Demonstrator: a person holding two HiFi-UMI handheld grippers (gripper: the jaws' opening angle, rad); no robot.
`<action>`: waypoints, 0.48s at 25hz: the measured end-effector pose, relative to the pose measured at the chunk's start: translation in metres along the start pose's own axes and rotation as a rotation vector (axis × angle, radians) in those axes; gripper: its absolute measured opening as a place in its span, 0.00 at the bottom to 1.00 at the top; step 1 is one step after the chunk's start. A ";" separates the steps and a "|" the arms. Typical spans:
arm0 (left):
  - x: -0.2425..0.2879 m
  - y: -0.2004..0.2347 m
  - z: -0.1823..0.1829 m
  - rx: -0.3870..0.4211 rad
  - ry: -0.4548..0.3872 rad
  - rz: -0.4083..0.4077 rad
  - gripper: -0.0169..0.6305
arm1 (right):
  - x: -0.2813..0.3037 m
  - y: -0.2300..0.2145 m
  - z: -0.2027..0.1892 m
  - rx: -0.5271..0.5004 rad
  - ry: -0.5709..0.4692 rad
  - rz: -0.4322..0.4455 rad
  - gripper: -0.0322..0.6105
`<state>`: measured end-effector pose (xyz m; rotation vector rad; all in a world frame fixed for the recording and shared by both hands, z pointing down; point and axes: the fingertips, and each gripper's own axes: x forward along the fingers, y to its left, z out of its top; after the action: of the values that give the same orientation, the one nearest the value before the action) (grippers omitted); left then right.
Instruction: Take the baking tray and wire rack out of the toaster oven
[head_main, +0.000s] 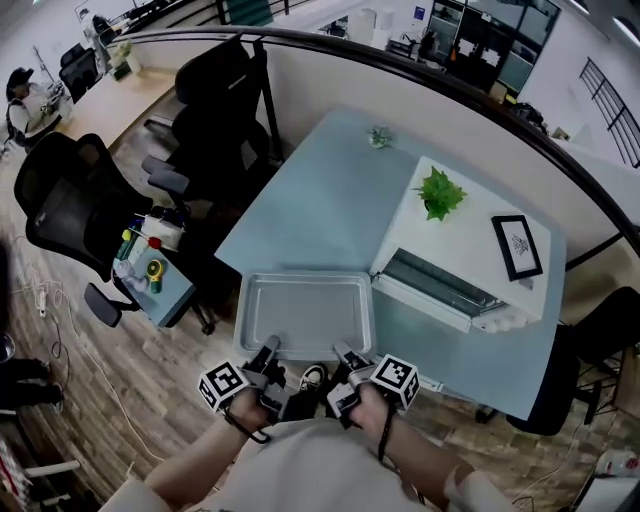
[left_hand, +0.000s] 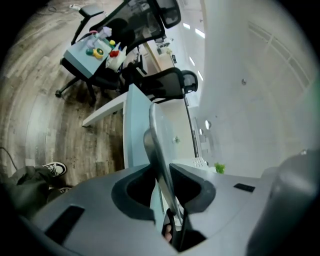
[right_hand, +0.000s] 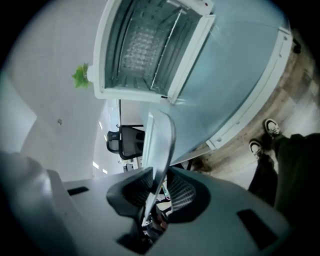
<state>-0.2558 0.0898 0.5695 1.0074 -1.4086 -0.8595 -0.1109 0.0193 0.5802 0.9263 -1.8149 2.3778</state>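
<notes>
Left gripper (head_main: 268, 350), right gripper (head_main: 345, 354), level, clamping baking tray (head_main: 305, 312) rim

Counts, head view unless noted:
- Counter (head_main: 330, 200): one.
- Baking tray (head_main: 305, 312): one.
- Claws: two, the left claw (head_main: 268, 348) and the right claw (head_main: 346, 354).
- Toaster oven (head_main: 470, 232): one.
- Wire rack (right_hand: 165, 47), right gripper view: one.
- Green plants: two, a potted plant (head_main: 438, 192) and a smaller plant (head_main: 378, 137).
- Picture frame (head_main: 517, 246): one.
- Black office chairs (head_main: 62, 205) near the counter: three.
</notes>
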 end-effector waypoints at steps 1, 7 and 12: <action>-0.003 0.001 0.003 -0.005 -0.016 0.002 0.16 | 0.004 0.003 -0.002 -0.010 0.013 0.000 0.18; -0.007 0.005 0.018 -0.035 -0.090 0.022 0.17 | 0.022 0.012 -0.004 -0.039 0.065 -0.004 0.19; 0.011 0.007 0.030 -0.053 -0.122 0.016 0.17 | 0.040 0.022 0.008 -0.076 0.079 -0.013 0.19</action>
<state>-0.2861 0.0811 0.5772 0.9151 -1.4863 -0.9548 -0.1480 -0.0084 0.5805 0.8222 -1.8504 2.2848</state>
